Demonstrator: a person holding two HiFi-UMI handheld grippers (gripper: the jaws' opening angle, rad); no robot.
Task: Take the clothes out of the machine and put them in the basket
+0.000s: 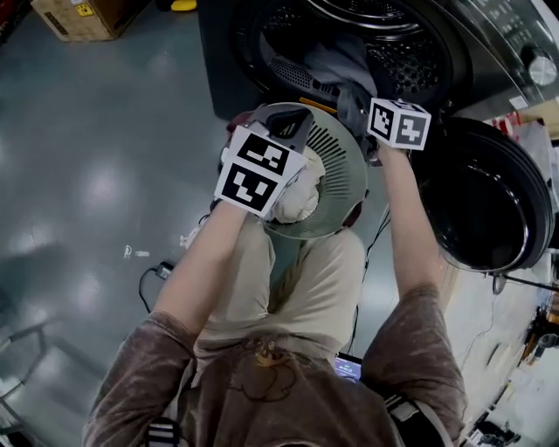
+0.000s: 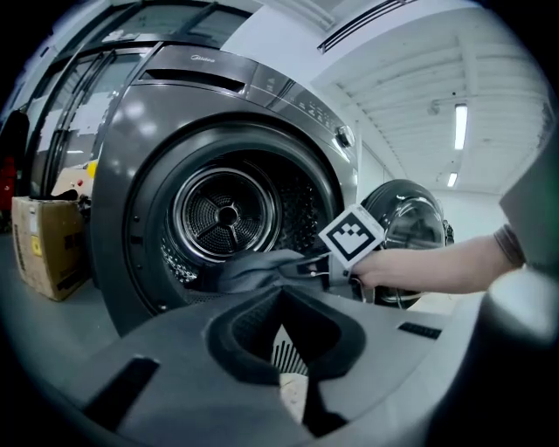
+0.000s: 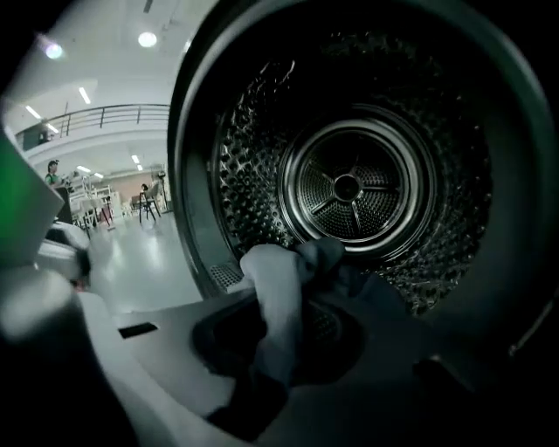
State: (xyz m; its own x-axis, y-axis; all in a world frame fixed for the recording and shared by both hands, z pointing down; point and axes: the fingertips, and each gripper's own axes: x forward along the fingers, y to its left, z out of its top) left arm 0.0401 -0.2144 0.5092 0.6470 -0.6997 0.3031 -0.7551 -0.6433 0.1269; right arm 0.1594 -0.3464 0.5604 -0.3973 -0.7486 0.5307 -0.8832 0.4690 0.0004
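Note:
The dark front-loading machine's drum [image 1: 349,35] [image 2: 225,214] [image 3: 349,188] stands open. My right gripper [image 1: 354,100] [image 2: 314,266] [image 3: 288,340] is at the drum's mouth, shut on a grey garment [image 1: 341,65] [image 2: 258,266] [image 3: 279,297] that trails back over the drum's lip. A round grey slatted basket [image 1: 345,170] sits in front of the machine, above the person's knees, with a cream cloth [image 1: 297,196] [image 2: 293,393] inside. My left gripper [image 1: 293,118] [image 2: 284,349] sits at the basket's far left rim, jaws closed there, with slats showing between them.
The machine's round door [image 1: 485,196] [image 2: 410,231] hangs open to the right. A cardboard box [image 1: 83,16] [image 2: 48,249] stands on the floor left of the machine. A cable [image 1: 153,279] lies on the glossy grey floor beside the person's left leg.

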